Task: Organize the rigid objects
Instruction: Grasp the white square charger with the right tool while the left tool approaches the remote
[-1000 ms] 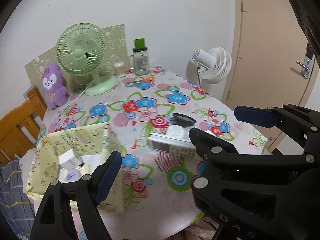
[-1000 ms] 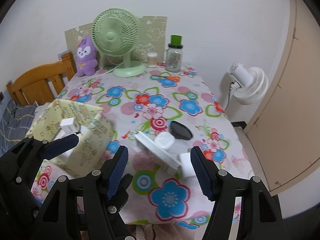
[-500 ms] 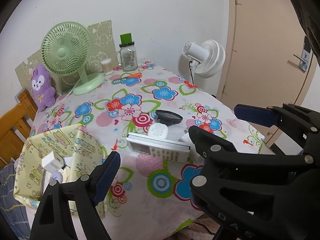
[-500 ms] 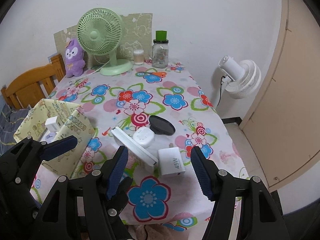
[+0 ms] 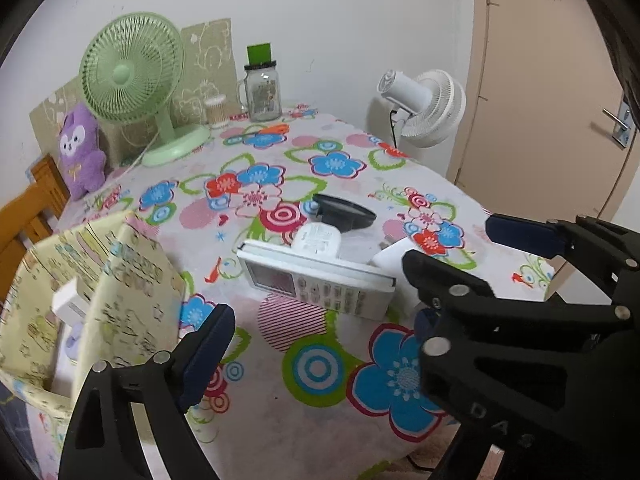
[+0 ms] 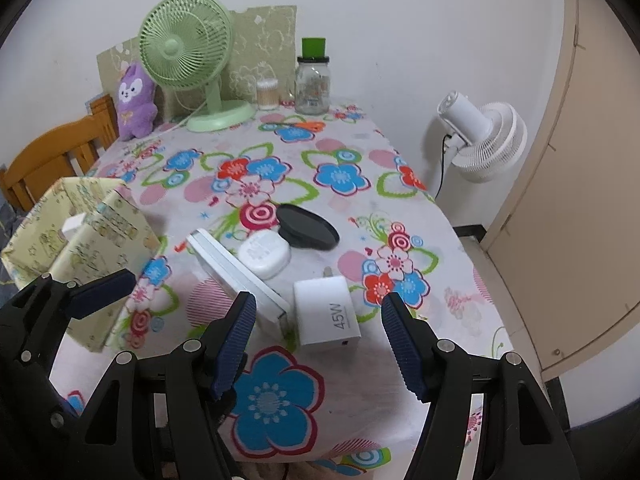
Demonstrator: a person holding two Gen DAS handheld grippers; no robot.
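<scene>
A white remote control point(image 5: 316, 278) point(image 6: 236, 276) lies mid-table on the floral cloth. Behind it sit a white rounded plug point(image 5: 318, 240) point(image 6: 264, 254) and a black round lid point(image 5: 344, 210) point(image 6: 306, 232). A white 45W charger point(image 6: 326, 310) point(image 5: 394, 254) lies at the remote's right end. A yellow patterned box point(image 5: 92, 300) point(image 6: 76, 240) at the left holds a small white cube point(image 5: 70, 304) point(image 6: 76, 224). My left gripper is open and empty, near the front edge; its fingers point(image 5: 206, 356) also show in the right wrist view point(image 6: 100, 292). My right gripper point(image 6: 320, 350) is open, just in front of the charger.
A green desk fan point(image 6: 188, 60), purple plush point(image 6: 134, 100), glass jar with green lid point(image 6: 312, 80) and cotton-swab tub point(image 6: 267, 94) stand at the back. A white floor fan point(image 6: 484, 140) and door are to the right. A wooden chair point(image 6: 44, 160) is at the left.
Both grippers have moved forward and down toward the table. The remote and charger are now closer, and the charger sits between the right fingers' line. Nothing was picked up.
</scene>
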